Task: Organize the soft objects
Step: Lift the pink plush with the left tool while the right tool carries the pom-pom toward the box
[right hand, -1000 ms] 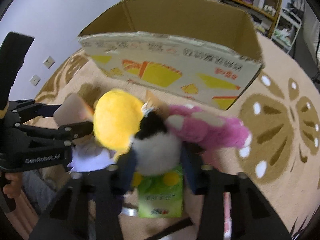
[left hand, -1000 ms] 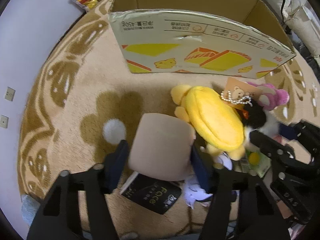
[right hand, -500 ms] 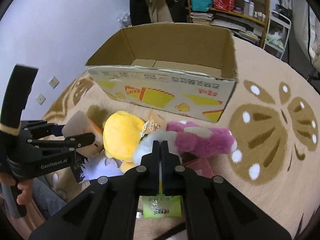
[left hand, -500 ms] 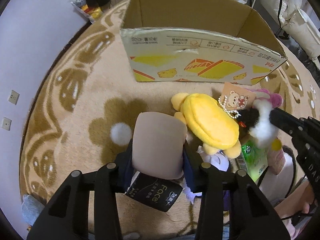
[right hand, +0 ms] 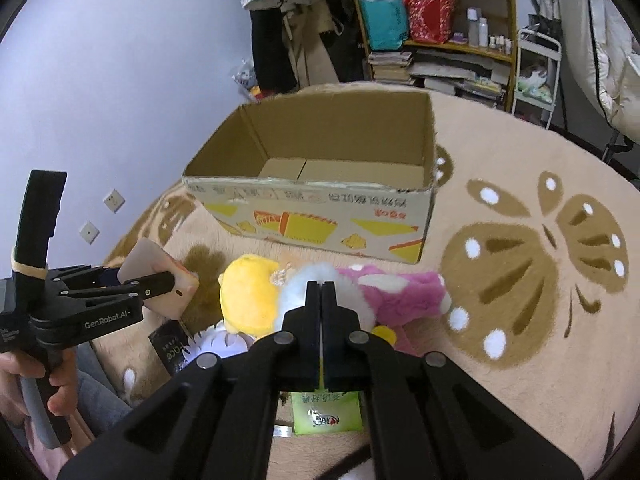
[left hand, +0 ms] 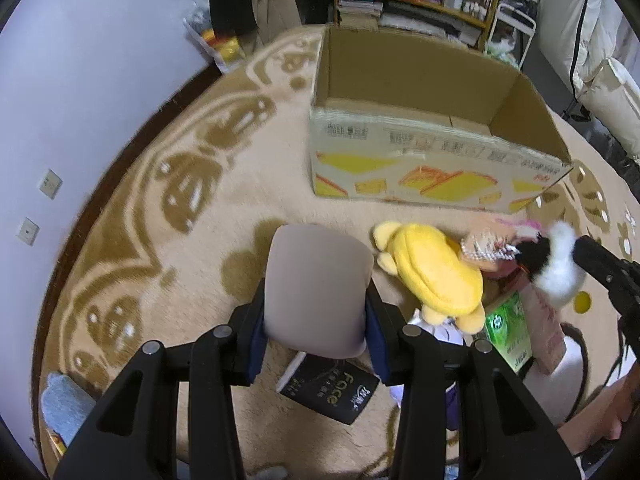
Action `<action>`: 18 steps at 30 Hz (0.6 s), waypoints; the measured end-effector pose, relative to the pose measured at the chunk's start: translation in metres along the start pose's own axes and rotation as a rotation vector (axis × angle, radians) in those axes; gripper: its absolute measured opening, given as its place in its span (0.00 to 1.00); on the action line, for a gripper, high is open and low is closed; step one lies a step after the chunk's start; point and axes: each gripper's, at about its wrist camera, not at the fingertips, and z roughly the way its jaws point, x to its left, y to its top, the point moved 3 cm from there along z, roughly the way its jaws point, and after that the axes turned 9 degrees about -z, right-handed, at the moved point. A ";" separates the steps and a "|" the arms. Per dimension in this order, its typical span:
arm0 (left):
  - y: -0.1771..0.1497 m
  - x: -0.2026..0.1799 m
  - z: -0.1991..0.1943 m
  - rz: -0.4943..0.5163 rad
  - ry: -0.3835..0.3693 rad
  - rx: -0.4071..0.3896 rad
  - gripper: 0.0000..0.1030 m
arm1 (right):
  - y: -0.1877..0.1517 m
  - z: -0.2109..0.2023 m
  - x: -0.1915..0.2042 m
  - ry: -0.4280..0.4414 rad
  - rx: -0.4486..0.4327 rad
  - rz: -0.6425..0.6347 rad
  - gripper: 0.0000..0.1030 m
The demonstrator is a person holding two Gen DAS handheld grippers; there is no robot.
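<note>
Cardboard box (right hand: 320, 196) sits open-topped on the beige carpet (left hand: 248, 200), nothing visible inside; that's my drop spot, I reckon. Yellow plush (left hand: 434, 276) lies on the carpet in front of the box, pink plush (right hand: 400, 292) just beside it, both untouched. My left gripper (left hand: 316, 312) pinches the tan foam pad (left hand: 318, 280) by its two side edges, lifted clear of the carpet. It looks light and squashy, so a mid-side grip should hold without slipping. My right gripper (right hand: 321, 286) has its jaws pressed nearly together on the fluff of the small black-and-white plush (left hand: 554, 270), held above the pile. Fur grip feels risky to me: very light, but could slide out. Green packet (right hand: 326, 412) lies on the carpet below that gripper.
</note>
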 end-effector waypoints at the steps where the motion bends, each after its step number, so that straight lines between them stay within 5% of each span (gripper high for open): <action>1: 0.001 -0.001 -0.006 0.003 0.007 -0.024 0.39 | 0.001 -0.003 0.000 -0.001 -0.011 0.005 0.01; 18: 0.045 -0.005 -0.078 0.026 0.039 -0.425 0.39 | 0.029 -0.037 0.009 -0.020 -0.170 -0.052 0.01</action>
